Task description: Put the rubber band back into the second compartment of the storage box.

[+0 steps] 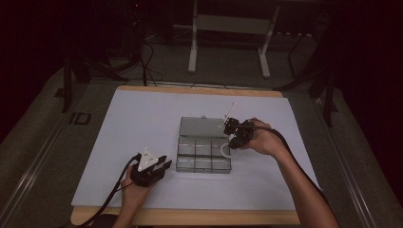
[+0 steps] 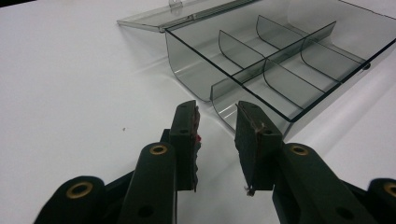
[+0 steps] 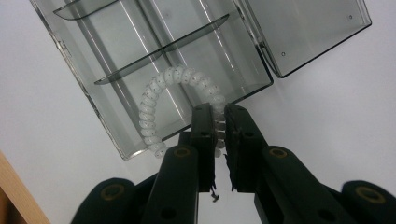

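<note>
My right tool clamps the coiled hair tie over the organizer box's three-o'clock edge; a thin grip could drop it outside. My left tool, at seven o'clock, stands apart.

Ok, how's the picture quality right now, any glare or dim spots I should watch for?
High view: dim, room dark, white table readable. Left gripper view: bright, clear box sharp, jaws slightly soft up close. Right gripper view: the box's clear walls show pale reflections; the white coil tie in the right gripper stands out well.
</note>
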Available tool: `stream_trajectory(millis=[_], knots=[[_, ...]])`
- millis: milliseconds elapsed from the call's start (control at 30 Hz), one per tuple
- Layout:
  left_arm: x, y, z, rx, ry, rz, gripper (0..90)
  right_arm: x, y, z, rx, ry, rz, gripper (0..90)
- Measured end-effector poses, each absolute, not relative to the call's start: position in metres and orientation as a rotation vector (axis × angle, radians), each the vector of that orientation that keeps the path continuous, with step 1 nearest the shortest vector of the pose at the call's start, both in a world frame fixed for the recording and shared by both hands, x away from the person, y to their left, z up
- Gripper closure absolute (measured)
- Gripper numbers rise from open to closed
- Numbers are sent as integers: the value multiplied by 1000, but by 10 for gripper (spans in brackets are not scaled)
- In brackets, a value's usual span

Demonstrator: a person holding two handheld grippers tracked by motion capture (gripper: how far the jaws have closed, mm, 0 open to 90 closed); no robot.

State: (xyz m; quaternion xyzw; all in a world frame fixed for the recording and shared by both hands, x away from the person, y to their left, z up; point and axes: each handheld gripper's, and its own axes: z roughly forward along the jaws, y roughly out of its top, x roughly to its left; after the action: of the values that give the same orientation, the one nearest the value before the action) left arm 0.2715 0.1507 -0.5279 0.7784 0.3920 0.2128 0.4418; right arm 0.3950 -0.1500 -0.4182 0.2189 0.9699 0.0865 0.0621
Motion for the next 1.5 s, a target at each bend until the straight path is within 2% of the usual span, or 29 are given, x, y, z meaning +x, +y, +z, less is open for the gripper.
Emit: stream_trajectory(millis=[1500], knots=[[271, 151, -528, 1937, 968, 529, 697, 399, -125, -425, 634, 2953, 260, 823]])
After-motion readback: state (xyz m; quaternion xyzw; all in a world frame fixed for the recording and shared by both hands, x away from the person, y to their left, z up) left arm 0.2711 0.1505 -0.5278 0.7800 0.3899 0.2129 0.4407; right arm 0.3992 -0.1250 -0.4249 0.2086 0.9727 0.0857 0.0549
